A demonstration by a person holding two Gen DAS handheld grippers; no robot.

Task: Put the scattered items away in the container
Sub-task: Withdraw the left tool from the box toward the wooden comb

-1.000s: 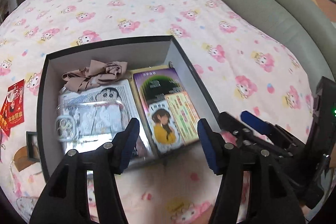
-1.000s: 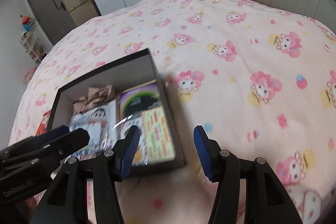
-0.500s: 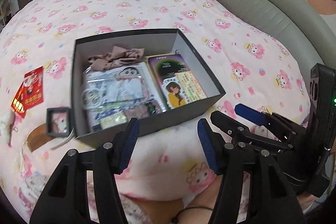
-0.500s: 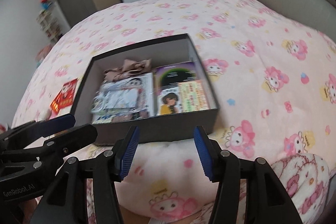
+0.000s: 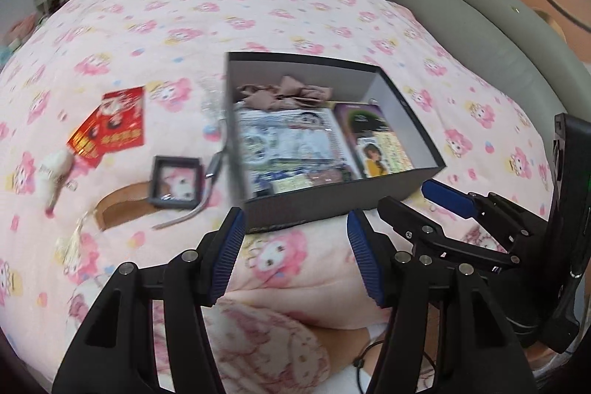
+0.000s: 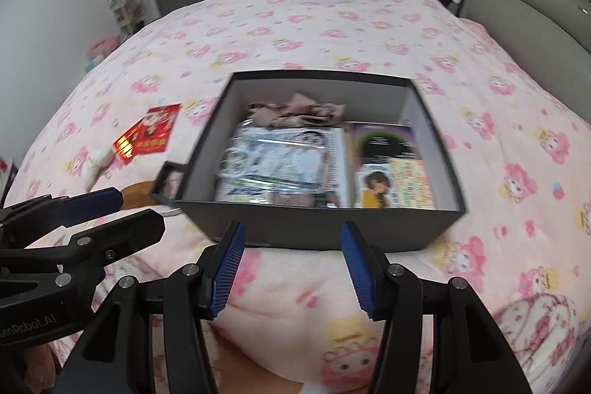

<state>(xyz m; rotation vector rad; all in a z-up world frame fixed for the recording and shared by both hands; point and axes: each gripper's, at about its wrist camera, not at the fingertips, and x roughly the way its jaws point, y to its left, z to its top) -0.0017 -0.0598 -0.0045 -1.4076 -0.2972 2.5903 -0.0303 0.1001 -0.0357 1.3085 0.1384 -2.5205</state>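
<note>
Box [image 5: 343, 198] is seen on the bed [image 5: 258, 10], part filled with books and cloth, while a red packet [image 5: 110, 128], a small frame [image 5: 176, 181] and a cable [image 5: 207, 187] are left just outside its left wall. Both the left hand-held gripper [image 5: 295, 261] and the right hand-held gripper [image 6: 291, 268] are held spread and empty before the box's near wall. A between-items step is judged; next, one gripper would need to be carried leftward of the box and closed on a loose item.

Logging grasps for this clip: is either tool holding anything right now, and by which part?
Nothing is held. The left tool and right tool are both open and empty, hovering over the blanket short of the box.
</note>
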